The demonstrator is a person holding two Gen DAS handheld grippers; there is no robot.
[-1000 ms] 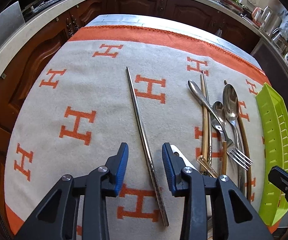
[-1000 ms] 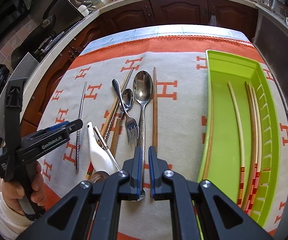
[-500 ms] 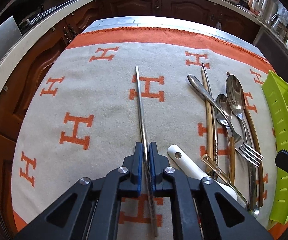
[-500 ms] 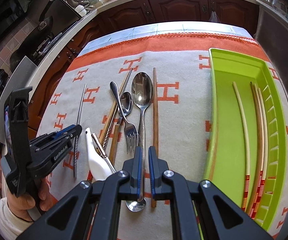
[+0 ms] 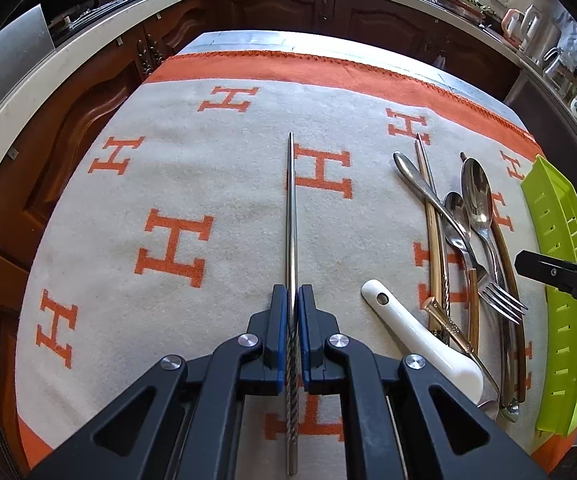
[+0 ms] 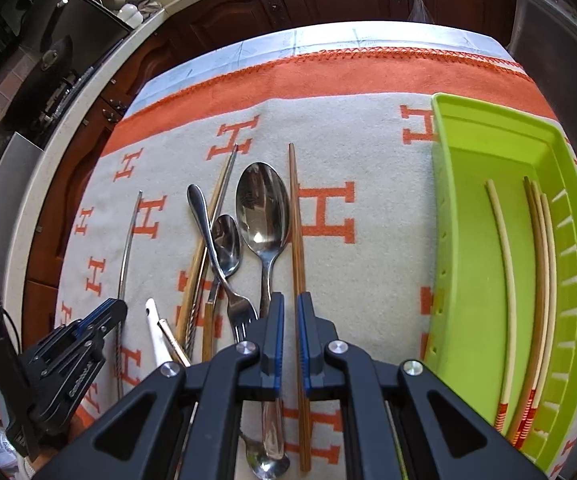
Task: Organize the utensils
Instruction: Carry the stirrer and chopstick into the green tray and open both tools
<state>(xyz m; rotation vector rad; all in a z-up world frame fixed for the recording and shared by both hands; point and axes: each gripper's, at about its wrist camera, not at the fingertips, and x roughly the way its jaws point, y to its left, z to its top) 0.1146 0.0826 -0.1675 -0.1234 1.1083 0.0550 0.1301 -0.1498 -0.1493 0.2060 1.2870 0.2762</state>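
Two claws are over a blanket [image 5: 192, 168] with orange H letters. The left claw [image 5: 292, 300] is pinched tight on a metal chopstick [image 5: 291, 208], which sticks straight out ahead of it. To the right of that claw lies a white spoon [image 5: 416, 336], then a pile with a fork [image 5: 488, 280] and shiny spoons.

The right claw [image 6: 290, 312] is almost closed, with a thin gap. A brown chopstick [image 6: 297, 240] lies under it, a little right of the gap. I cannot tell if the claw holds it. A big spoon [image 6: 263, 212] lies just left of that stick. Far to the right of this claw sits a green tray [image 6: 452, 280] with sticks [image 6: 506, 280] in it.
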